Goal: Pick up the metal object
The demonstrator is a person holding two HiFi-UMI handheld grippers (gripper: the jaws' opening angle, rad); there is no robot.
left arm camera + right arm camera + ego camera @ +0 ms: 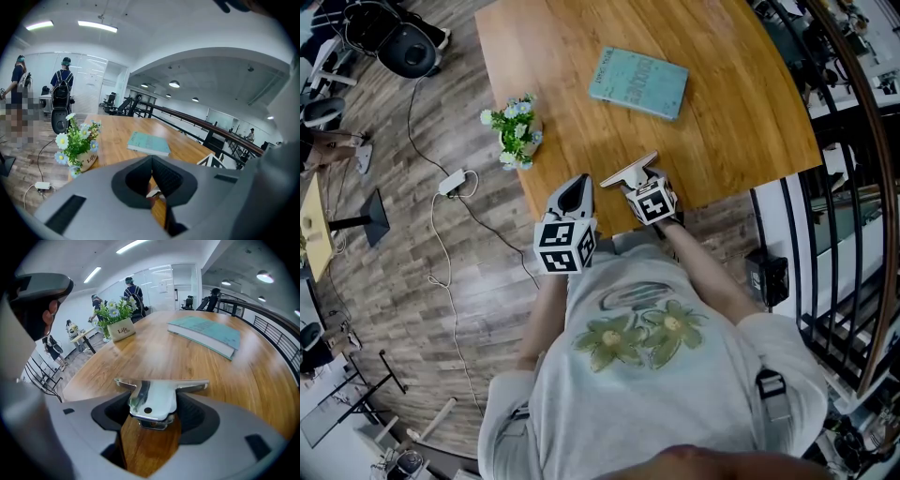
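Wooden table (722,112), right hand-held gripper (153,403) clamped on metal object (154,389) — grip plain only in its view, left hand-held gripper (151,160) jaws together.

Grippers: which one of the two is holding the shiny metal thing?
The right gripper: the metal object is clamped between its jaws. The left gripper is shut with nothing in it.

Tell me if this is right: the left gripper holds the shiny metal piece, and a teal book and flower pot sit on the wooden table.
No: the right gripper holds the metal piece, as the right gripper view shows. The book and flower pot do sit on the table.
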